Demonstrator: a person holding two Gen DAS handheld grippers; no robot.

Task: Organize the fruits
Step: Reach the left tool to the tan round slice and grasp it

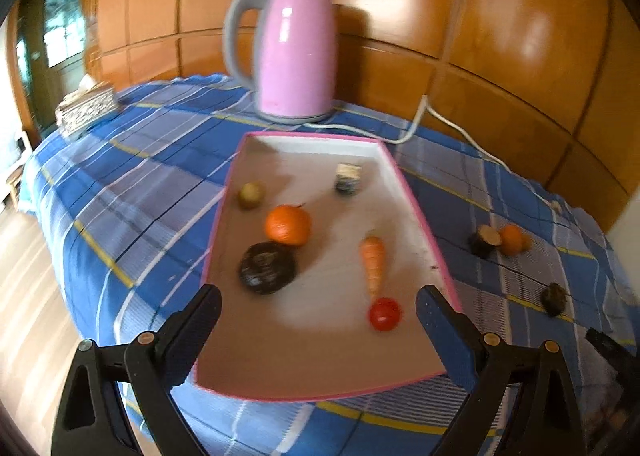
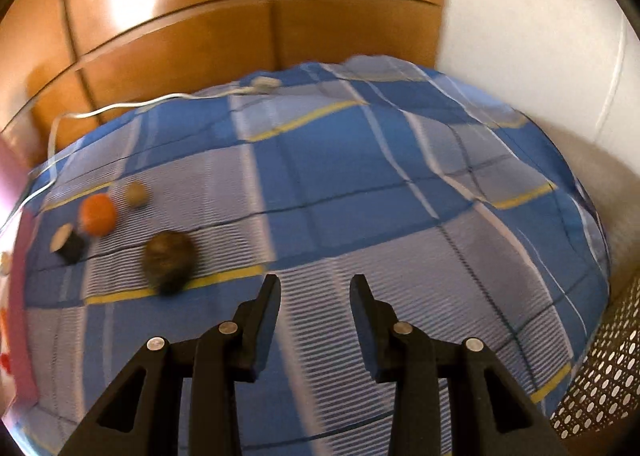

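Left gripper (image 1: pixel 318 308): my fingers (image 1: pixel 196 330) are spread wide, holding nothing, above the near end of the pink-rimmed tray (image 1: pixel 418 212). In the tray, near to far: red tomato (image 1: pixel 384 313) at 1 o'clock just ahead, carrot (image 1: pixel 373 262) right behind it, dark round fruit (image 1: pixel 267 267) at 11 touching the orange (image 1: pixel 288 225), a greenish-brown fruit (image 1: pixel 250 195), and a small dark-and-pale piece (image 1: pixel 348 177) at the far end.

Right gripper (image 2: pixel 315 288): fingers (image 2: pixel 266 312) partly apart, empty, over the blue plaid cloth (image 2: pixel 360 184) on the tabletop. Loose fruit on the cloth at 10–11 o'clock: brown round fruit (image 2: pixel 170 262) nearest, then a dark cut piece (image 2: pixel 68 244), a second orange (image 2: pixel 98 214), a small tan fruit (image 2: pixel 136 194). All blurred.

Pink kettle (image 1: pixel 296 56) stands beyond the tray at 12, its white cord (image 1: pixel 420 124) trailing right.
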